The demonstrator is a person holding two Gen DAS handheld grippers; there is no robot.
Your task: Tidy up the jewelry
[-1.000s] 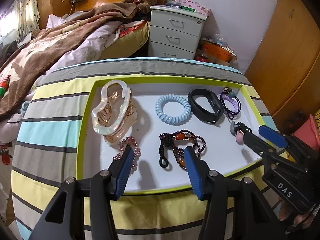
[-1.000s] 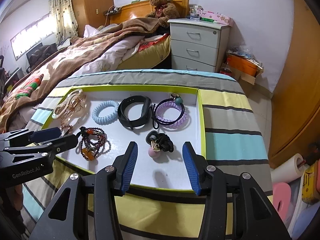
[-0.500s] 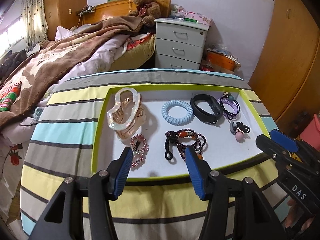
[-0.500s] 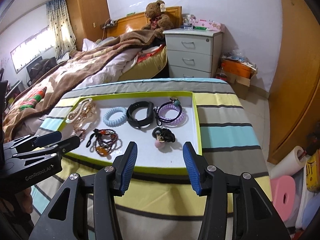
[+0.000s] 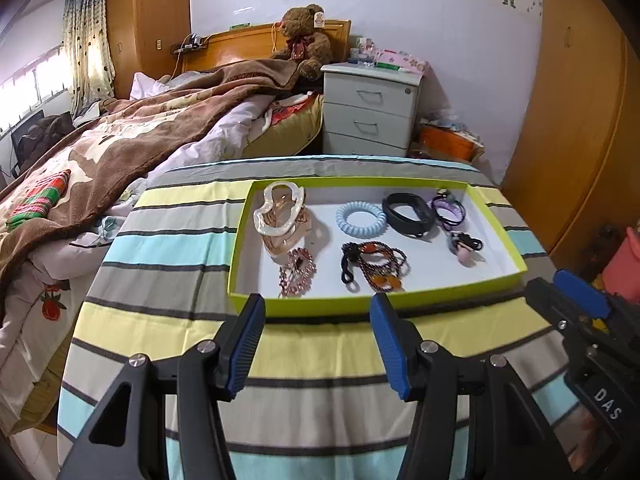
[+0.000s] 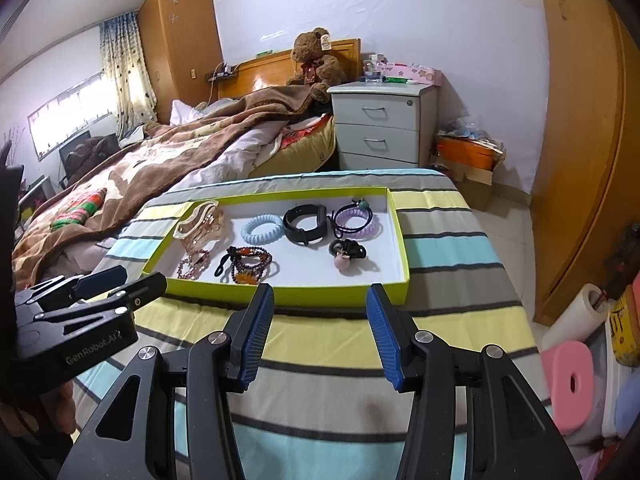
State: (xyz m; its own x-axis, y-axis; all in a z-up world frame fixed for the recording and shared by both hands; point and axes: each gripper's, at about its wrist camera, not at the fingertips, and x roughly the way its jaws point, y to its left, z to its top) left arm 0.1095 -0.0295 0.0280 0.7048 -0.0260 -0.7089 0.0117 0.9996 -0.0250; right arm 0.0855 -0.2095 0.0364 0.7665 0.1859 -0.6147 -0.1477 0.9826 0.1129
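Note:
A lime-edged white tray [image 5: 256, 304] [image 6: 394, 240] sits on a striped table. In it lie a pearly hair claw [image 5: 280, 216] [image 6: 200, 220], a pink bead bracelet [image 5: 296, 272], a dark bead bracelet [image 5: 376, 260] [image 6: 248, 262], a blue coil hair tie [image 5: 360, 219] [image 6: 262, 228], a black wristband [image 5: 408, 210] [image 6: 305, 220], a purple hair tie [image 5: 450, 210] [image 6: 356, 220] and a black hair tie with a pink ball [image 5: 464, 246] [image 6: 346, 252]. My left gripper [image 5: 316, 320] and right gripper [image 6: 320, 308] are open and empty, both short of the tray's near edge.
The striped cloth [image 5: 168, 240] covers the table. A bed with a brown blanket [image 5: 120, 140] lies to the left, a grey nightstand [image 5: 372, 108] behind, wooden wardrobes [image 6: 580, 120] to the right. A pink stool [image 6: 572, 380] and a paper roll [image 6: 576, 316] stand on the floor.
Both grippers have pulled back and up from over the tray to the near side of the table. They stay open and empty. The jewelry has not moved.

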